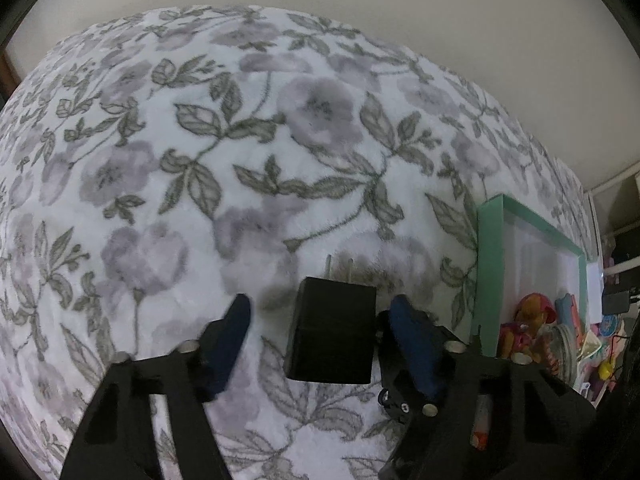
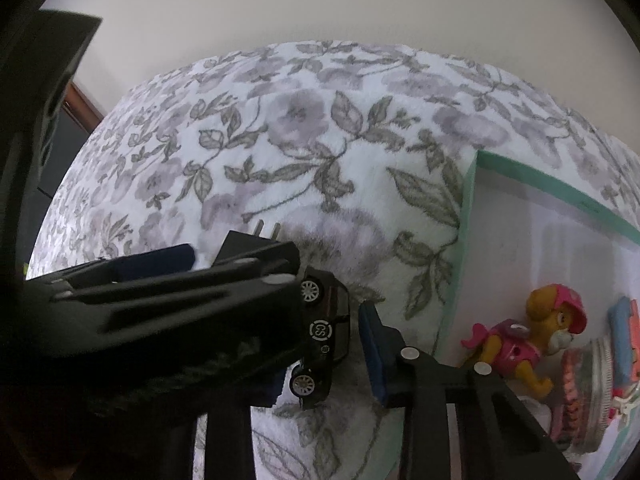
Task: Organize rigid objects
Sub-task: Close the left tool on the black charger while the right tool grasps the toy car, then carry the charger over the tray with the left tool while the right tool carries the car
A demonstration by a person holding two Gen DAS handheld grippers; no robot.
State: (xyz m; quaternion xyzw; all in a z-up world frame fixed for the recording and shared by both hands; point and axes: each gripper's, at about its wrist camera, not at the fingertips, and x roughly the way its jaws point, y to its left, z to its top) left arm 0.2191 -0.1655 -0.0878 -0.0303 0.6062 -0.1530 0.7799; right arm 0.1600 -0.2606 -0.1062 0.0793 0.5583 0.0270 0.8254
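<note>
Left tool (image 1: pixel 320 320) straddles the adapter (image 1: pixel 332 340) on the bed (image 1: pixel 200 160), not yet gripping. Right tool (image 2: pixel 320 344) seemingly not clamped on the car (image 2: pixel 324 332). Next: close, carry to box (image 2: pixel 464 240).

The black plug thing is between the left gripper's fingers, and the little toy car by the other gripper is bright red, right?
Not quite. The plug adapter does sit between the left gripper's fingers, but the toy car by the right gripper is dark, nearly black, not red. The right wrist view shows it.
</note>
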